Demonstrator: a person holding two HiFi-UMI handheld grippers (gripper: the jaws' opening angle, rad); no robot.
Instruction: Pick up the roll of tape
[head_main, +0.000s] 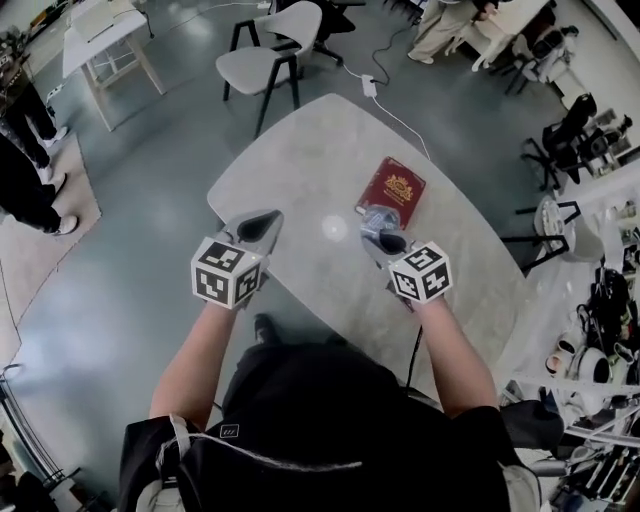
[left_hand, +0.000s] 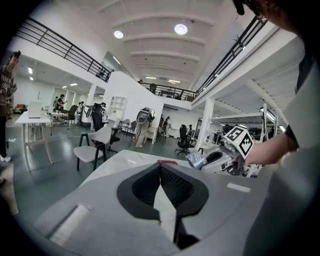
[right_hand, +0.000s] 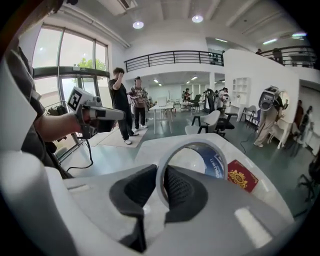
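Note:
The roll of tape (right_hand: 216, 161), a clear ring with blue print inside, stands upright between the jaws of my right gripper (right_hand: 161, 175), which is shut on its rim. In the head view the right gripper (head_main: 373, 222) holds the roll of tape (head_main: 379, 214) above the white oval table (head_main: 300, 170), just in front of a red booklet (head_main: 396, 186). My left gripper (head_main: 262, 223) hovers over the table's left edge, shut with nothing in it. The left gripper (left_hand: 161, 167) view shows its pads meeting, and the right gripper (left_hand: 200, 160) off to the right.
The red booklet (right_hand: 243, 177) lies flat on the table. A white chair (head_main: 268, 62) and a cable with a plug block (head_main: 368, 86) are beyond the table. A white desk (head_main: 100, 40) and standing people (head_main: 25, 150) are at left, cluttered shelves (head_main: 600, 330) at right.

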